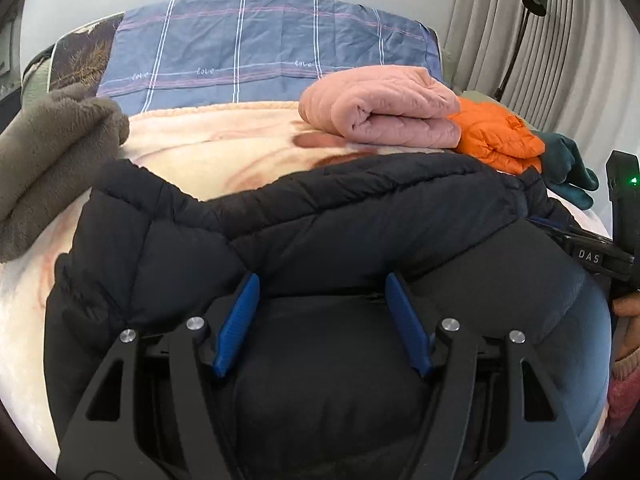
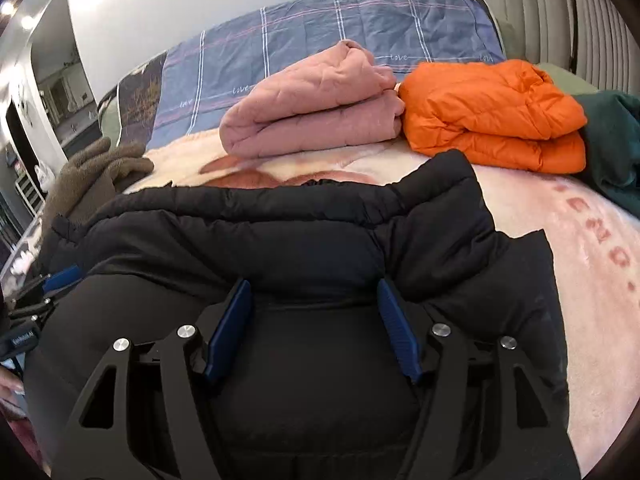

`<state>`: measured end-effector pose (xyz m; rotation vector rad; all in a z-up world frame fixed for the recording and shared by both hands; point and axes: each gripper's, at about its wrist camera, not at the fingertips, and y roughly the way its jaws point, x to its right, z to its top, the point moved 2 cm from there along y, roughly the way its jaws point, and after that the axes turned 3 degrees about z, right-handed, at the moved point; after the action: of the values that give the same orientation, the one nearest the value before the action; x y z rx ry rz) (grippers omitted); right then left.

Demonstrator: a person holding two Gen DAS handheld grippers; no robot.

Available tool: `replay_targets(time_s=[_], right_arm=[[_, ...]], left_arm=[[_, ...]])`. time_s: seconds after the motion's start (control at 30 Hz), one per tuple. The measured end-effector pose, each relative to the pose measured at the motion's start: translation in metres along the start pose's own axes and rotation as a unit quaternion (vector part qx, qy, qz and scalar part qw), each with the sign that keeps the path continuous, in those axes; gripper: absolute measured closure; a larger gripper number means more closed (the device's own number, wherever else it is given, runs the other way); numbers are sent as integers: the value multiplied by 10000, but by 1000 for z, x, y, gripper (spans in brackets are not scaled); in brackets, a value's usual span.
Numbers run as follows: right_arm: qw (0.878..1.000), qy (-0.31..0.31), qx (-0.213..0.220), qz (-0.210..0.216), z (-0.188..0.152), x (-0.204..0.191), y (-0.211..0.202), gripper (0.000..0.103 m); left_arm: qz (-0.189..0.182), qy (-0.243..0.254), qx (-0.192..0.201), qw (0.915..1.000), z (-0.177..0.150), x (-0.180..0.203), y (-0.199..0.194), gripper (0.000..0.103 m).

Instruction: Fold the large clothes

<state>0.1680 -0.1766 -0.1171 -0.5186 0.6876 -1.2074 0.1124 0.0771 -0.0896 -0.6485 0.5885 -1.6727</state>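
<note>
While the bed (image 1: pixel 208 152) with its pale peach blanket fills most of both views, a blue checked cover (image 1: pixel 264 48) lies across its far end toward twelve o'clock, against a plain wall, with pleated curtains (image 1: pixel 500 20) at about two o'clock. Next in size is the black puffer jacket (image 1: pixel 320 216), the garment being folded: it lies bunched on the blanket directly under both tools, at six o'clock in each wrist view, its quilted edge running across the middle of the picture. Beyond it, at about one o'clock, a folded pink quilted garment (image 2: pixel 316 116) sits touching a folded orange puffer jacket (image 2: pixel 492 116), and a dark teal garment (image 2: pixel 612 148) lies just beside the orange one at three o'clock. A brown fleece piece (image 1: pixel 52 160) is heaped at nine o'clock at the bed's left edge. The left gripper (image 1: pixel 322 284) has its blue pads spread apart over the black jacket, the fabric bulging between them without being pinched. The right gripper (image 2: pixel 314 290) stands the same way, pads apart with jacket fabric rising in the gap, nothing clamped. Part of the right tool and a bit of a hand (image 1: pixel 628 308) show at three o'clock in the left wrist view.
</note>
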Motion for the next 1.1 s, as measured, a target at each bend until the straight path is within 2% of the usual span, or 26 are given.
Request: replay_targets(time_s=[0.13, 0.3, 0.87, 1.1], right_arm=[[9999, -94, -18, -111, -1, -3, 4, 37], [9996, -201, -29, -220, -5, -10, 9, 36], [9988, -314, -214, -305, -6, -8, 20, 34], [9986, -356, -136, -355, -8, -9, 20, 34]], left_arm=[[83, 66, -19, 9999, -4, 3, 1, 35], [5, 24, -55, 10000, -3, 2, 8, 35], [172, 111, -227, 9995, -5, 5, 15, 34], [187, 138, -231, 9995, -6, 5, 15, 34]])
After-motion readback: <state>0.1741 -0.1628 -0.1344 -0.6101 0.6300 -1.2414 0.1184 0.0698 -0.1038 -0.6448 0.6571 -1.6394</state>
